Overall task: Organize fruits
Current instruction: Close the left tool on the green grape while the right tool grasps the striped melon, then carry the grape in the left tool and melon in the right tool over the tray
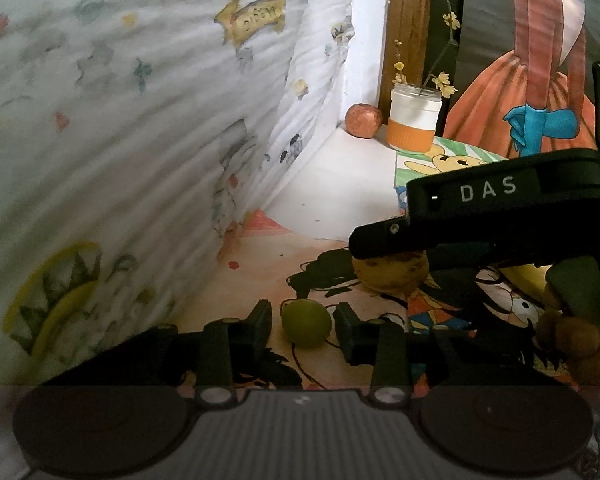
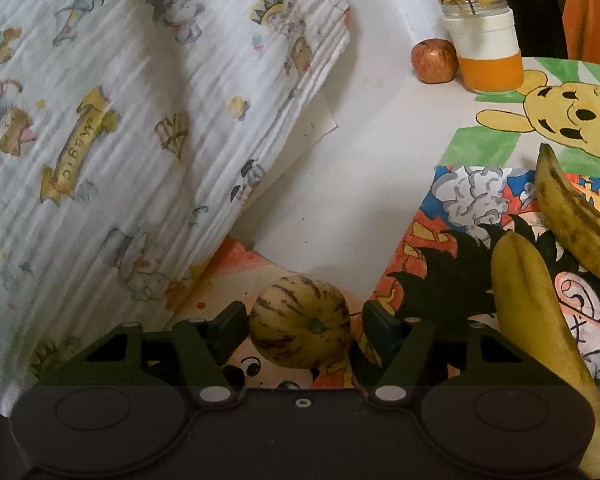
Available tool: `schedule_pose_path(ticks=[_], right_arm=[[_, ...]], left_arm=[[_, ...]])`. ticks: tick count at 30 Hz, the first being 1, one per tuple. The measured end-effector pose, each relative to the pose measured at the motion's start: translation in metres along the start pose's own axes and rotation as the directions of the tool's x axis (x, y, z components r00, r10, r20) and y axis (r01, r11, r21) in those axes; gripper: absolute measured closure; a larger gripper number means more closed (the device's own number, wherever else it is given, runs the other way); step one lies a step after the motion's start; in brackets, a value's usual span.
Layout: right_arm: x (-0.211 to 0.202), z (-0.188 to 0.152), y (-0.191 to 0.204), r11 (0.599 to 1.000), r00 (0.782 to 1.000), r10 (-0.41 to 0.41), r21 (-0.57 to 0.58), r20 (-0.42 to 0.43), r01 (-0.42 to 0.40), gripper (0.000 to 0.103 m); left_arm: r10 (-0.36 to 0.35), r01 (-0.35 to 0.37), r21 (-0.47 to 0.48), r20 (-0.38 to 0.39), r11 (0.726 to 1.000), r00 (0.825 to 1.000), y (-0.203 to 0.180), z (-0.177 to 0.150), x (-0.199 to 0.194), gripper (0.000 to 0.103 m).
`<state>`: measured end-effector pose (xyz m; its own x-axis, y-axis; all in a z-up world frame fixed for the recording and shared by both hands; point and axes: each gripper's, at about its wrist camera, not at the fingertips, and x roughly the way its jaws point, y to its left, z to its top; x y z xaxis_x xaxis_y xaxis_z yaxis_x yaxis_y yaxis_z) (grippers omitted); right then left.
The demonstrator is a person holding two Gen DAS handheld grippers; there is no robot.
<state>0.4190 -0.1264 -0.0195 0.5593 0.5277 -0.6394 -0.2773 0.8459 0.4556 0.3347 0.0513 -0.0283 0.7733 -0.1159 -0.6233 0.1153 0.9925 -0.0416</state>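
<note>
1. The left claw stands with its fingers apart on either side of a small green fruit, which lies on the surface; a gap shows on each side, so neither finger touches it.
2. The right claw is also spread wide, its fingers flanking a striped yellow melon-like fruit that rests on the surface; the left finger comes very close to its skin, and I cannot tell if it touches.
3. In the left wrist view the right claw's black body, marked "DAS", reaches in from the right edge above that same striped fruit.
4. Two bananas lie on the painted cartoon sheets towards the right edge of the surface, one crossing over the other.
5. A cluster of small brown fruits sits at the right edge in the left wrist view.
6. A reddish apple stands at the far corner of the surface, just beside a jar with an orange base holding yellow flower sprigs.
7. A white printed cloth hangs along the left edge.
</note>
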Motion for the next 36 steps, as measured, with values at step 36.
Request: schedule_pose_path(ticks=[36], right_arm=[[-0.076,-0.021,0.004,0.997,0.995,0.063,0.034,0.079,-0.065,0.047]], left_arm=[[0.012,-0.008,-0.09,0.045,0.996,0.999,-0.006,0.007,-0.056,0.076]])
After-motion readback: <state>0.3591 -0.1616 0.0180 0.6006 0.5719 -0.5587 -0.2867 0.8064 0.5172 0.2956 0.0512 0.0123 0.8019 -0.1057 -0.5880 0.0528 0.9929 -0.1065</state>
